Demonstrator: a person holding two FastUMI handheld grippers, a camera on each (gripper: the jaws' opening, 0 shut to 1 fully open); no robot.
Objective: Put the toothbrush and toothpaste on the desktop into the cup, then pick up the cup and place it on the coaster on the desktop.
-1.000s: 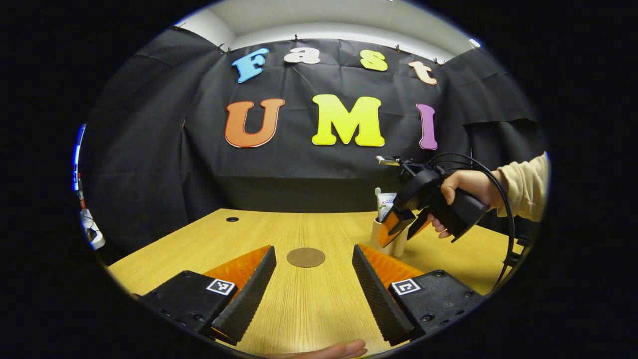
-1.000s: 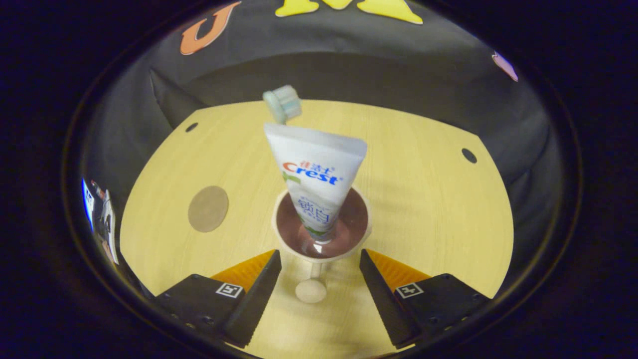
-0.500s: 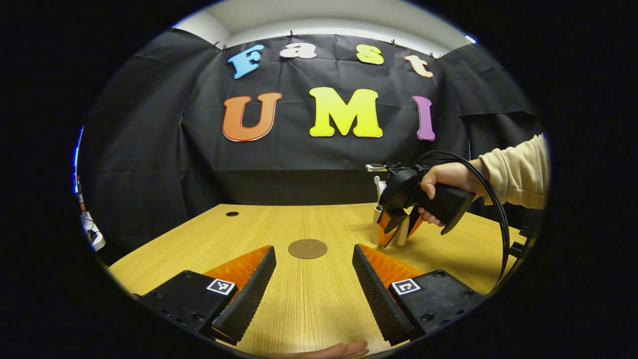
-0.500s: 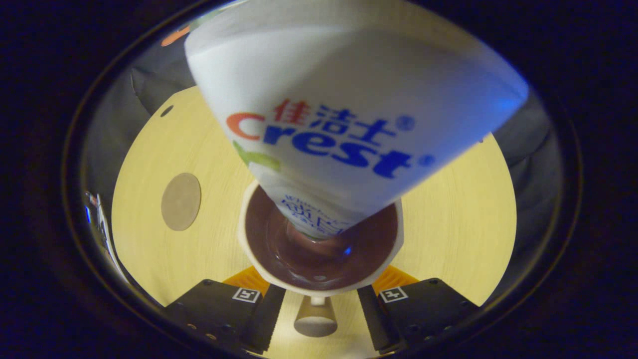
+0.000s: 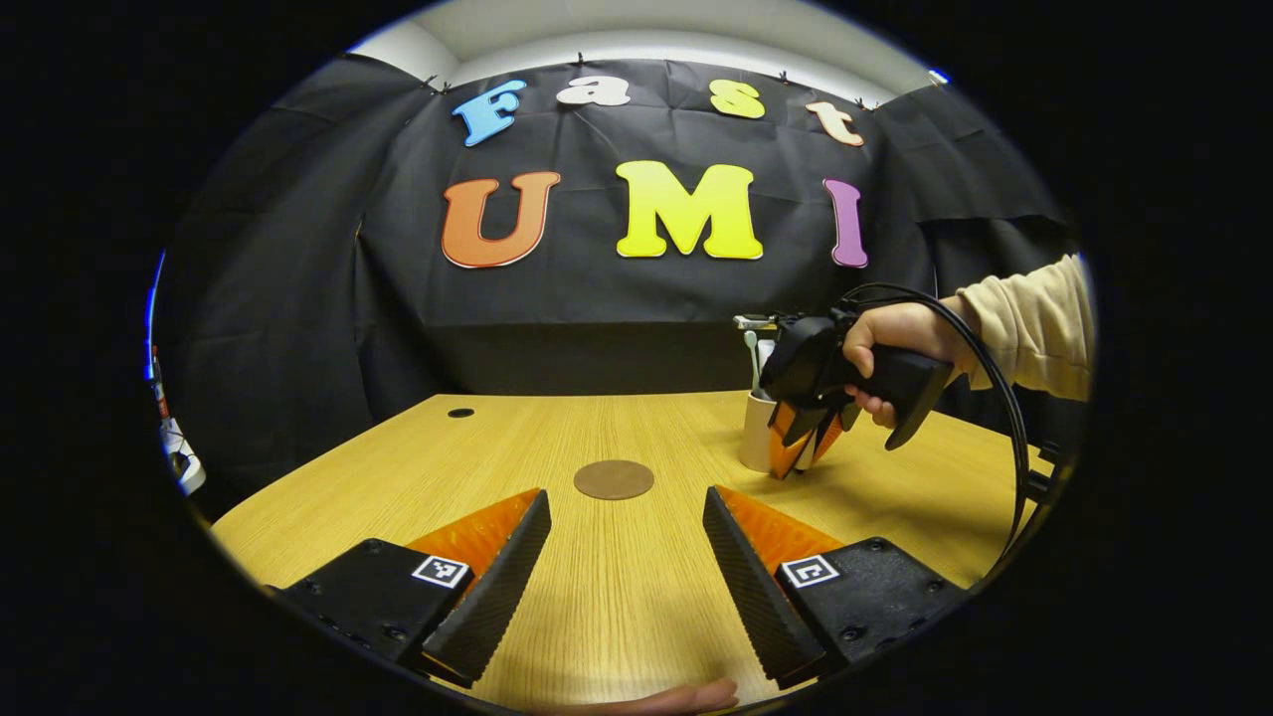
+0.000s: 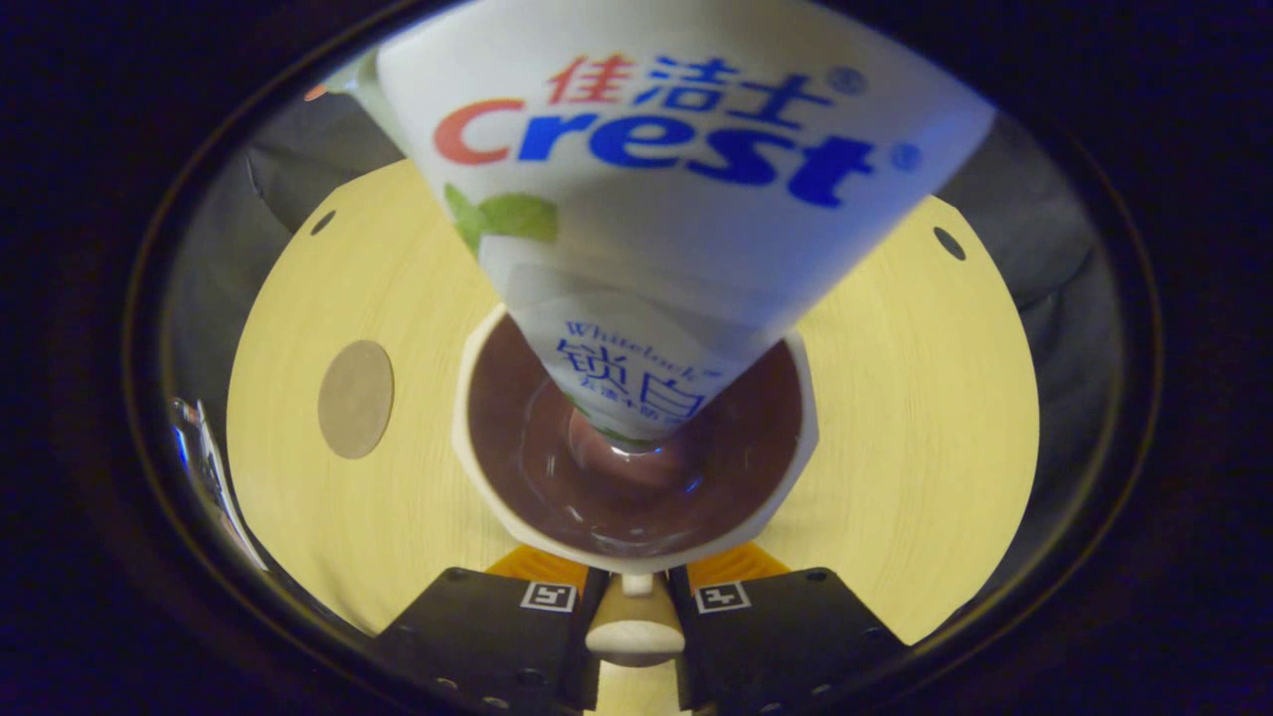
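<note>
In the left gripper view, the left gripper (image 5: 627,557) hovers low over the table (image 5: 497,447), fingers wide apart, with the coaster (image 5: 614,479) at 12 o'clock. At 2 o'clock the cup (image 5: 756,438) stands with toothbrush (image 5: 752,348) and toothpaste (image 6: 686,189) upright inside. In the right gripper view, the right gripper (image 6: 635,636) has its fingers clamped on the cup's handle (image 6: 634,628).

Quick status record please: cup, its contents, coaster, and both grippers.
cup: cream cup with dark inside, on the wooden desktop
contents: white toothpaste tube standing in it; toothbrush behind
coaster: round brown coaster, bare, apart from cup
right gripper: fingers closed on cup handle
left gripper: open, low over desktop
</note>
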